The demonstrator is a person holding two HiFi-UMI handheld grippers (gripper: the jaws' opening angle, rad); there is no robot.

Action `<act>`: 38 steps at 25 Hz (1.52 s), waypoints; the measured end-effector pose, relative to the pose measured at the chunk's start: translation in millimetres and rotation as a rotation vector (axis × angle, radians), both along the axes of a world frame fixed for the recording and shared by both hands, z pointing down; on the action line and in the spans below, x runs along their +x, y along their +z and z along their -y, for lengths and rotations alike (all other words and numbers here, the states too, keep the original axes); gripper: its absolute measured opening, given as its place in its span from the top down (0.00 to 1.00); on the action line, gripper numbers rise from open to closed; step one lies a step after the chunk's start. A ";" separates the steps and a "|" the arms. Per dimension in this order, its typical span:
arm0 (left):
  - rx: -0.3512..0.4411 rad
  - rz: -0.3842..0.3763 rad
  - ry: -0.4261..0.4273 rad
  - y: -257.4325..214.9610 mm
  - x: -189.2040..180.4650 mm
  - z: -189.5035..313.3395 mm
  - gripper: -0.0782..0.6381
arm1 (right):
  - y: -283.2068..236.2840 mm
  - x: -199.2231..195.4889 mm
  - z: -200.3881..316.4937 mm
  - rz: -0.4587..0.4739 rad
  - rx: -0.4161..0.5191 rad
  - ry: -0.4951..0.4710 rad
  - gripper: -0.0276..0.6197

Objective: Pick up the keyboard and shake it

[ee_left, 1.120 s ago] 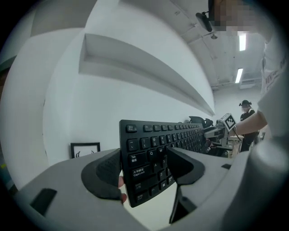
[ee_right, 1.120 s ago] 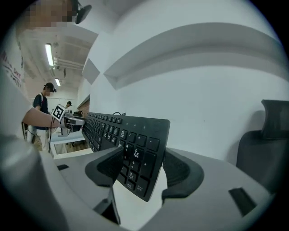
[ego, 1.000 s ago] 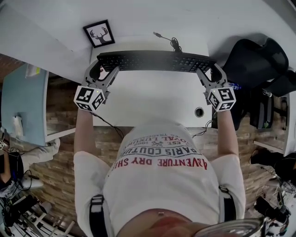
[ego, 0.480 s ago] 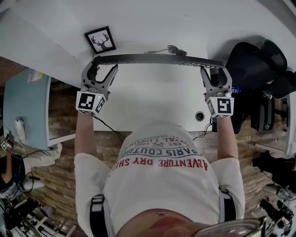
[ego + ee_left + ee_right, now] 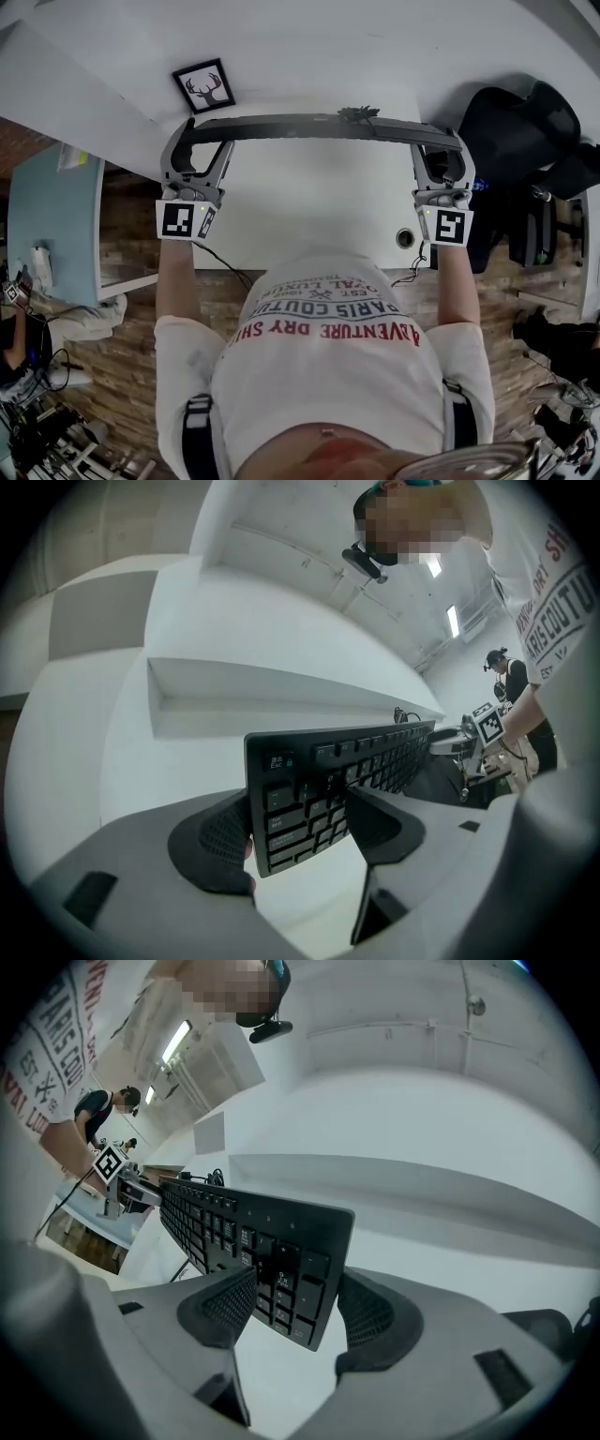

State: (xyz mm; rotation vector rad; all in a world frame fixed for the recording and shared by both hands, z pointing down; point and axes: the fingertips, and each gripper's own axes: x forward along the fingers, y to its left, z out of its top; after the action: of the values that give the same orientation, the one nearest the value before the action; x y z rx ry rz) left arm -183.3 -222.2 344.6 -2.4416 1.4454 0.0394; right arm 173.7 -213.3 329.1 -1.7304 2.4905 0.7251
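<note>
A black keyboard (image 5: 309, 126) hangs in the air above the white desk (image 5: 309, 206), seen almost edge-on in the head view. My left gripper (image 5: 185, 142) is shut on its left end, and the keyboard (image 5: 328, 785) stands between the jaws, keys facing the right jaw. My right gripper (image 5: 441, 148) is shut on the right end; the keyboard (image 5: 253, 1246) sits tilted between both pads. Its cable (image 5: 358, 112) trails from the back edge.
A framed deer picture (image 5: 203, 86) lies at the desk's back left. A round cable hole (image 5: 405, 238) sits near the desk's front right corner. A black chair with dark fabric (image 5: 525, 141) stands to the right. A light blue table (image 5: 52, 216) is at the left.
The keyboard has turned from lying key-side up to nearly edge-on, held higher off the desk. Both grippers have turned with it and moved slightly outward.
</note>
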 end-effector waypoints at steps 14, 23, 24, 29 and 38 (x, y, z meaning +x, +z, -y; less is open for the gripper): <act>-0.109 0.015 0.016 10.5 2.3 -0.1 0.45 | 48.3 9.4 7.4 0.011 -0.327 -0.096 0.52; -0.093 0.107 -0.008 9.8 27.9 -10.7 0.45 | 111.0 25.8 21.0 0.110 -0.547 -0.108 0.53; -0.052 0.088 -0.008 1.9 34.0 -15.3 0.45 | 111.9 29.5 21.3 0.121 -0.519 -0.103 0.53; 0.062 0.156 -0.018 -11.7 56.6 -38.8 0.45 | 109.9 47.5 23.6 0.169 -0.430 -0.067 0.53; 0.118 0.055 0.008 -23.4 60.8 -47.7 0.45 | 101.6 51.7 23.0 0.174 -0.395 -0.051 0.53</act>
State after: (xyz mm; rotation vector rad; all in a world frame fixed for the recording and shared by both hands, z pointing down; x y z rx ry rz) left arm -122.5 -174.6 321.2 -2.3353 1.3696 0.0570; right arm 225.3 -236.3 430.7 -1.7344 2.6723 0.0711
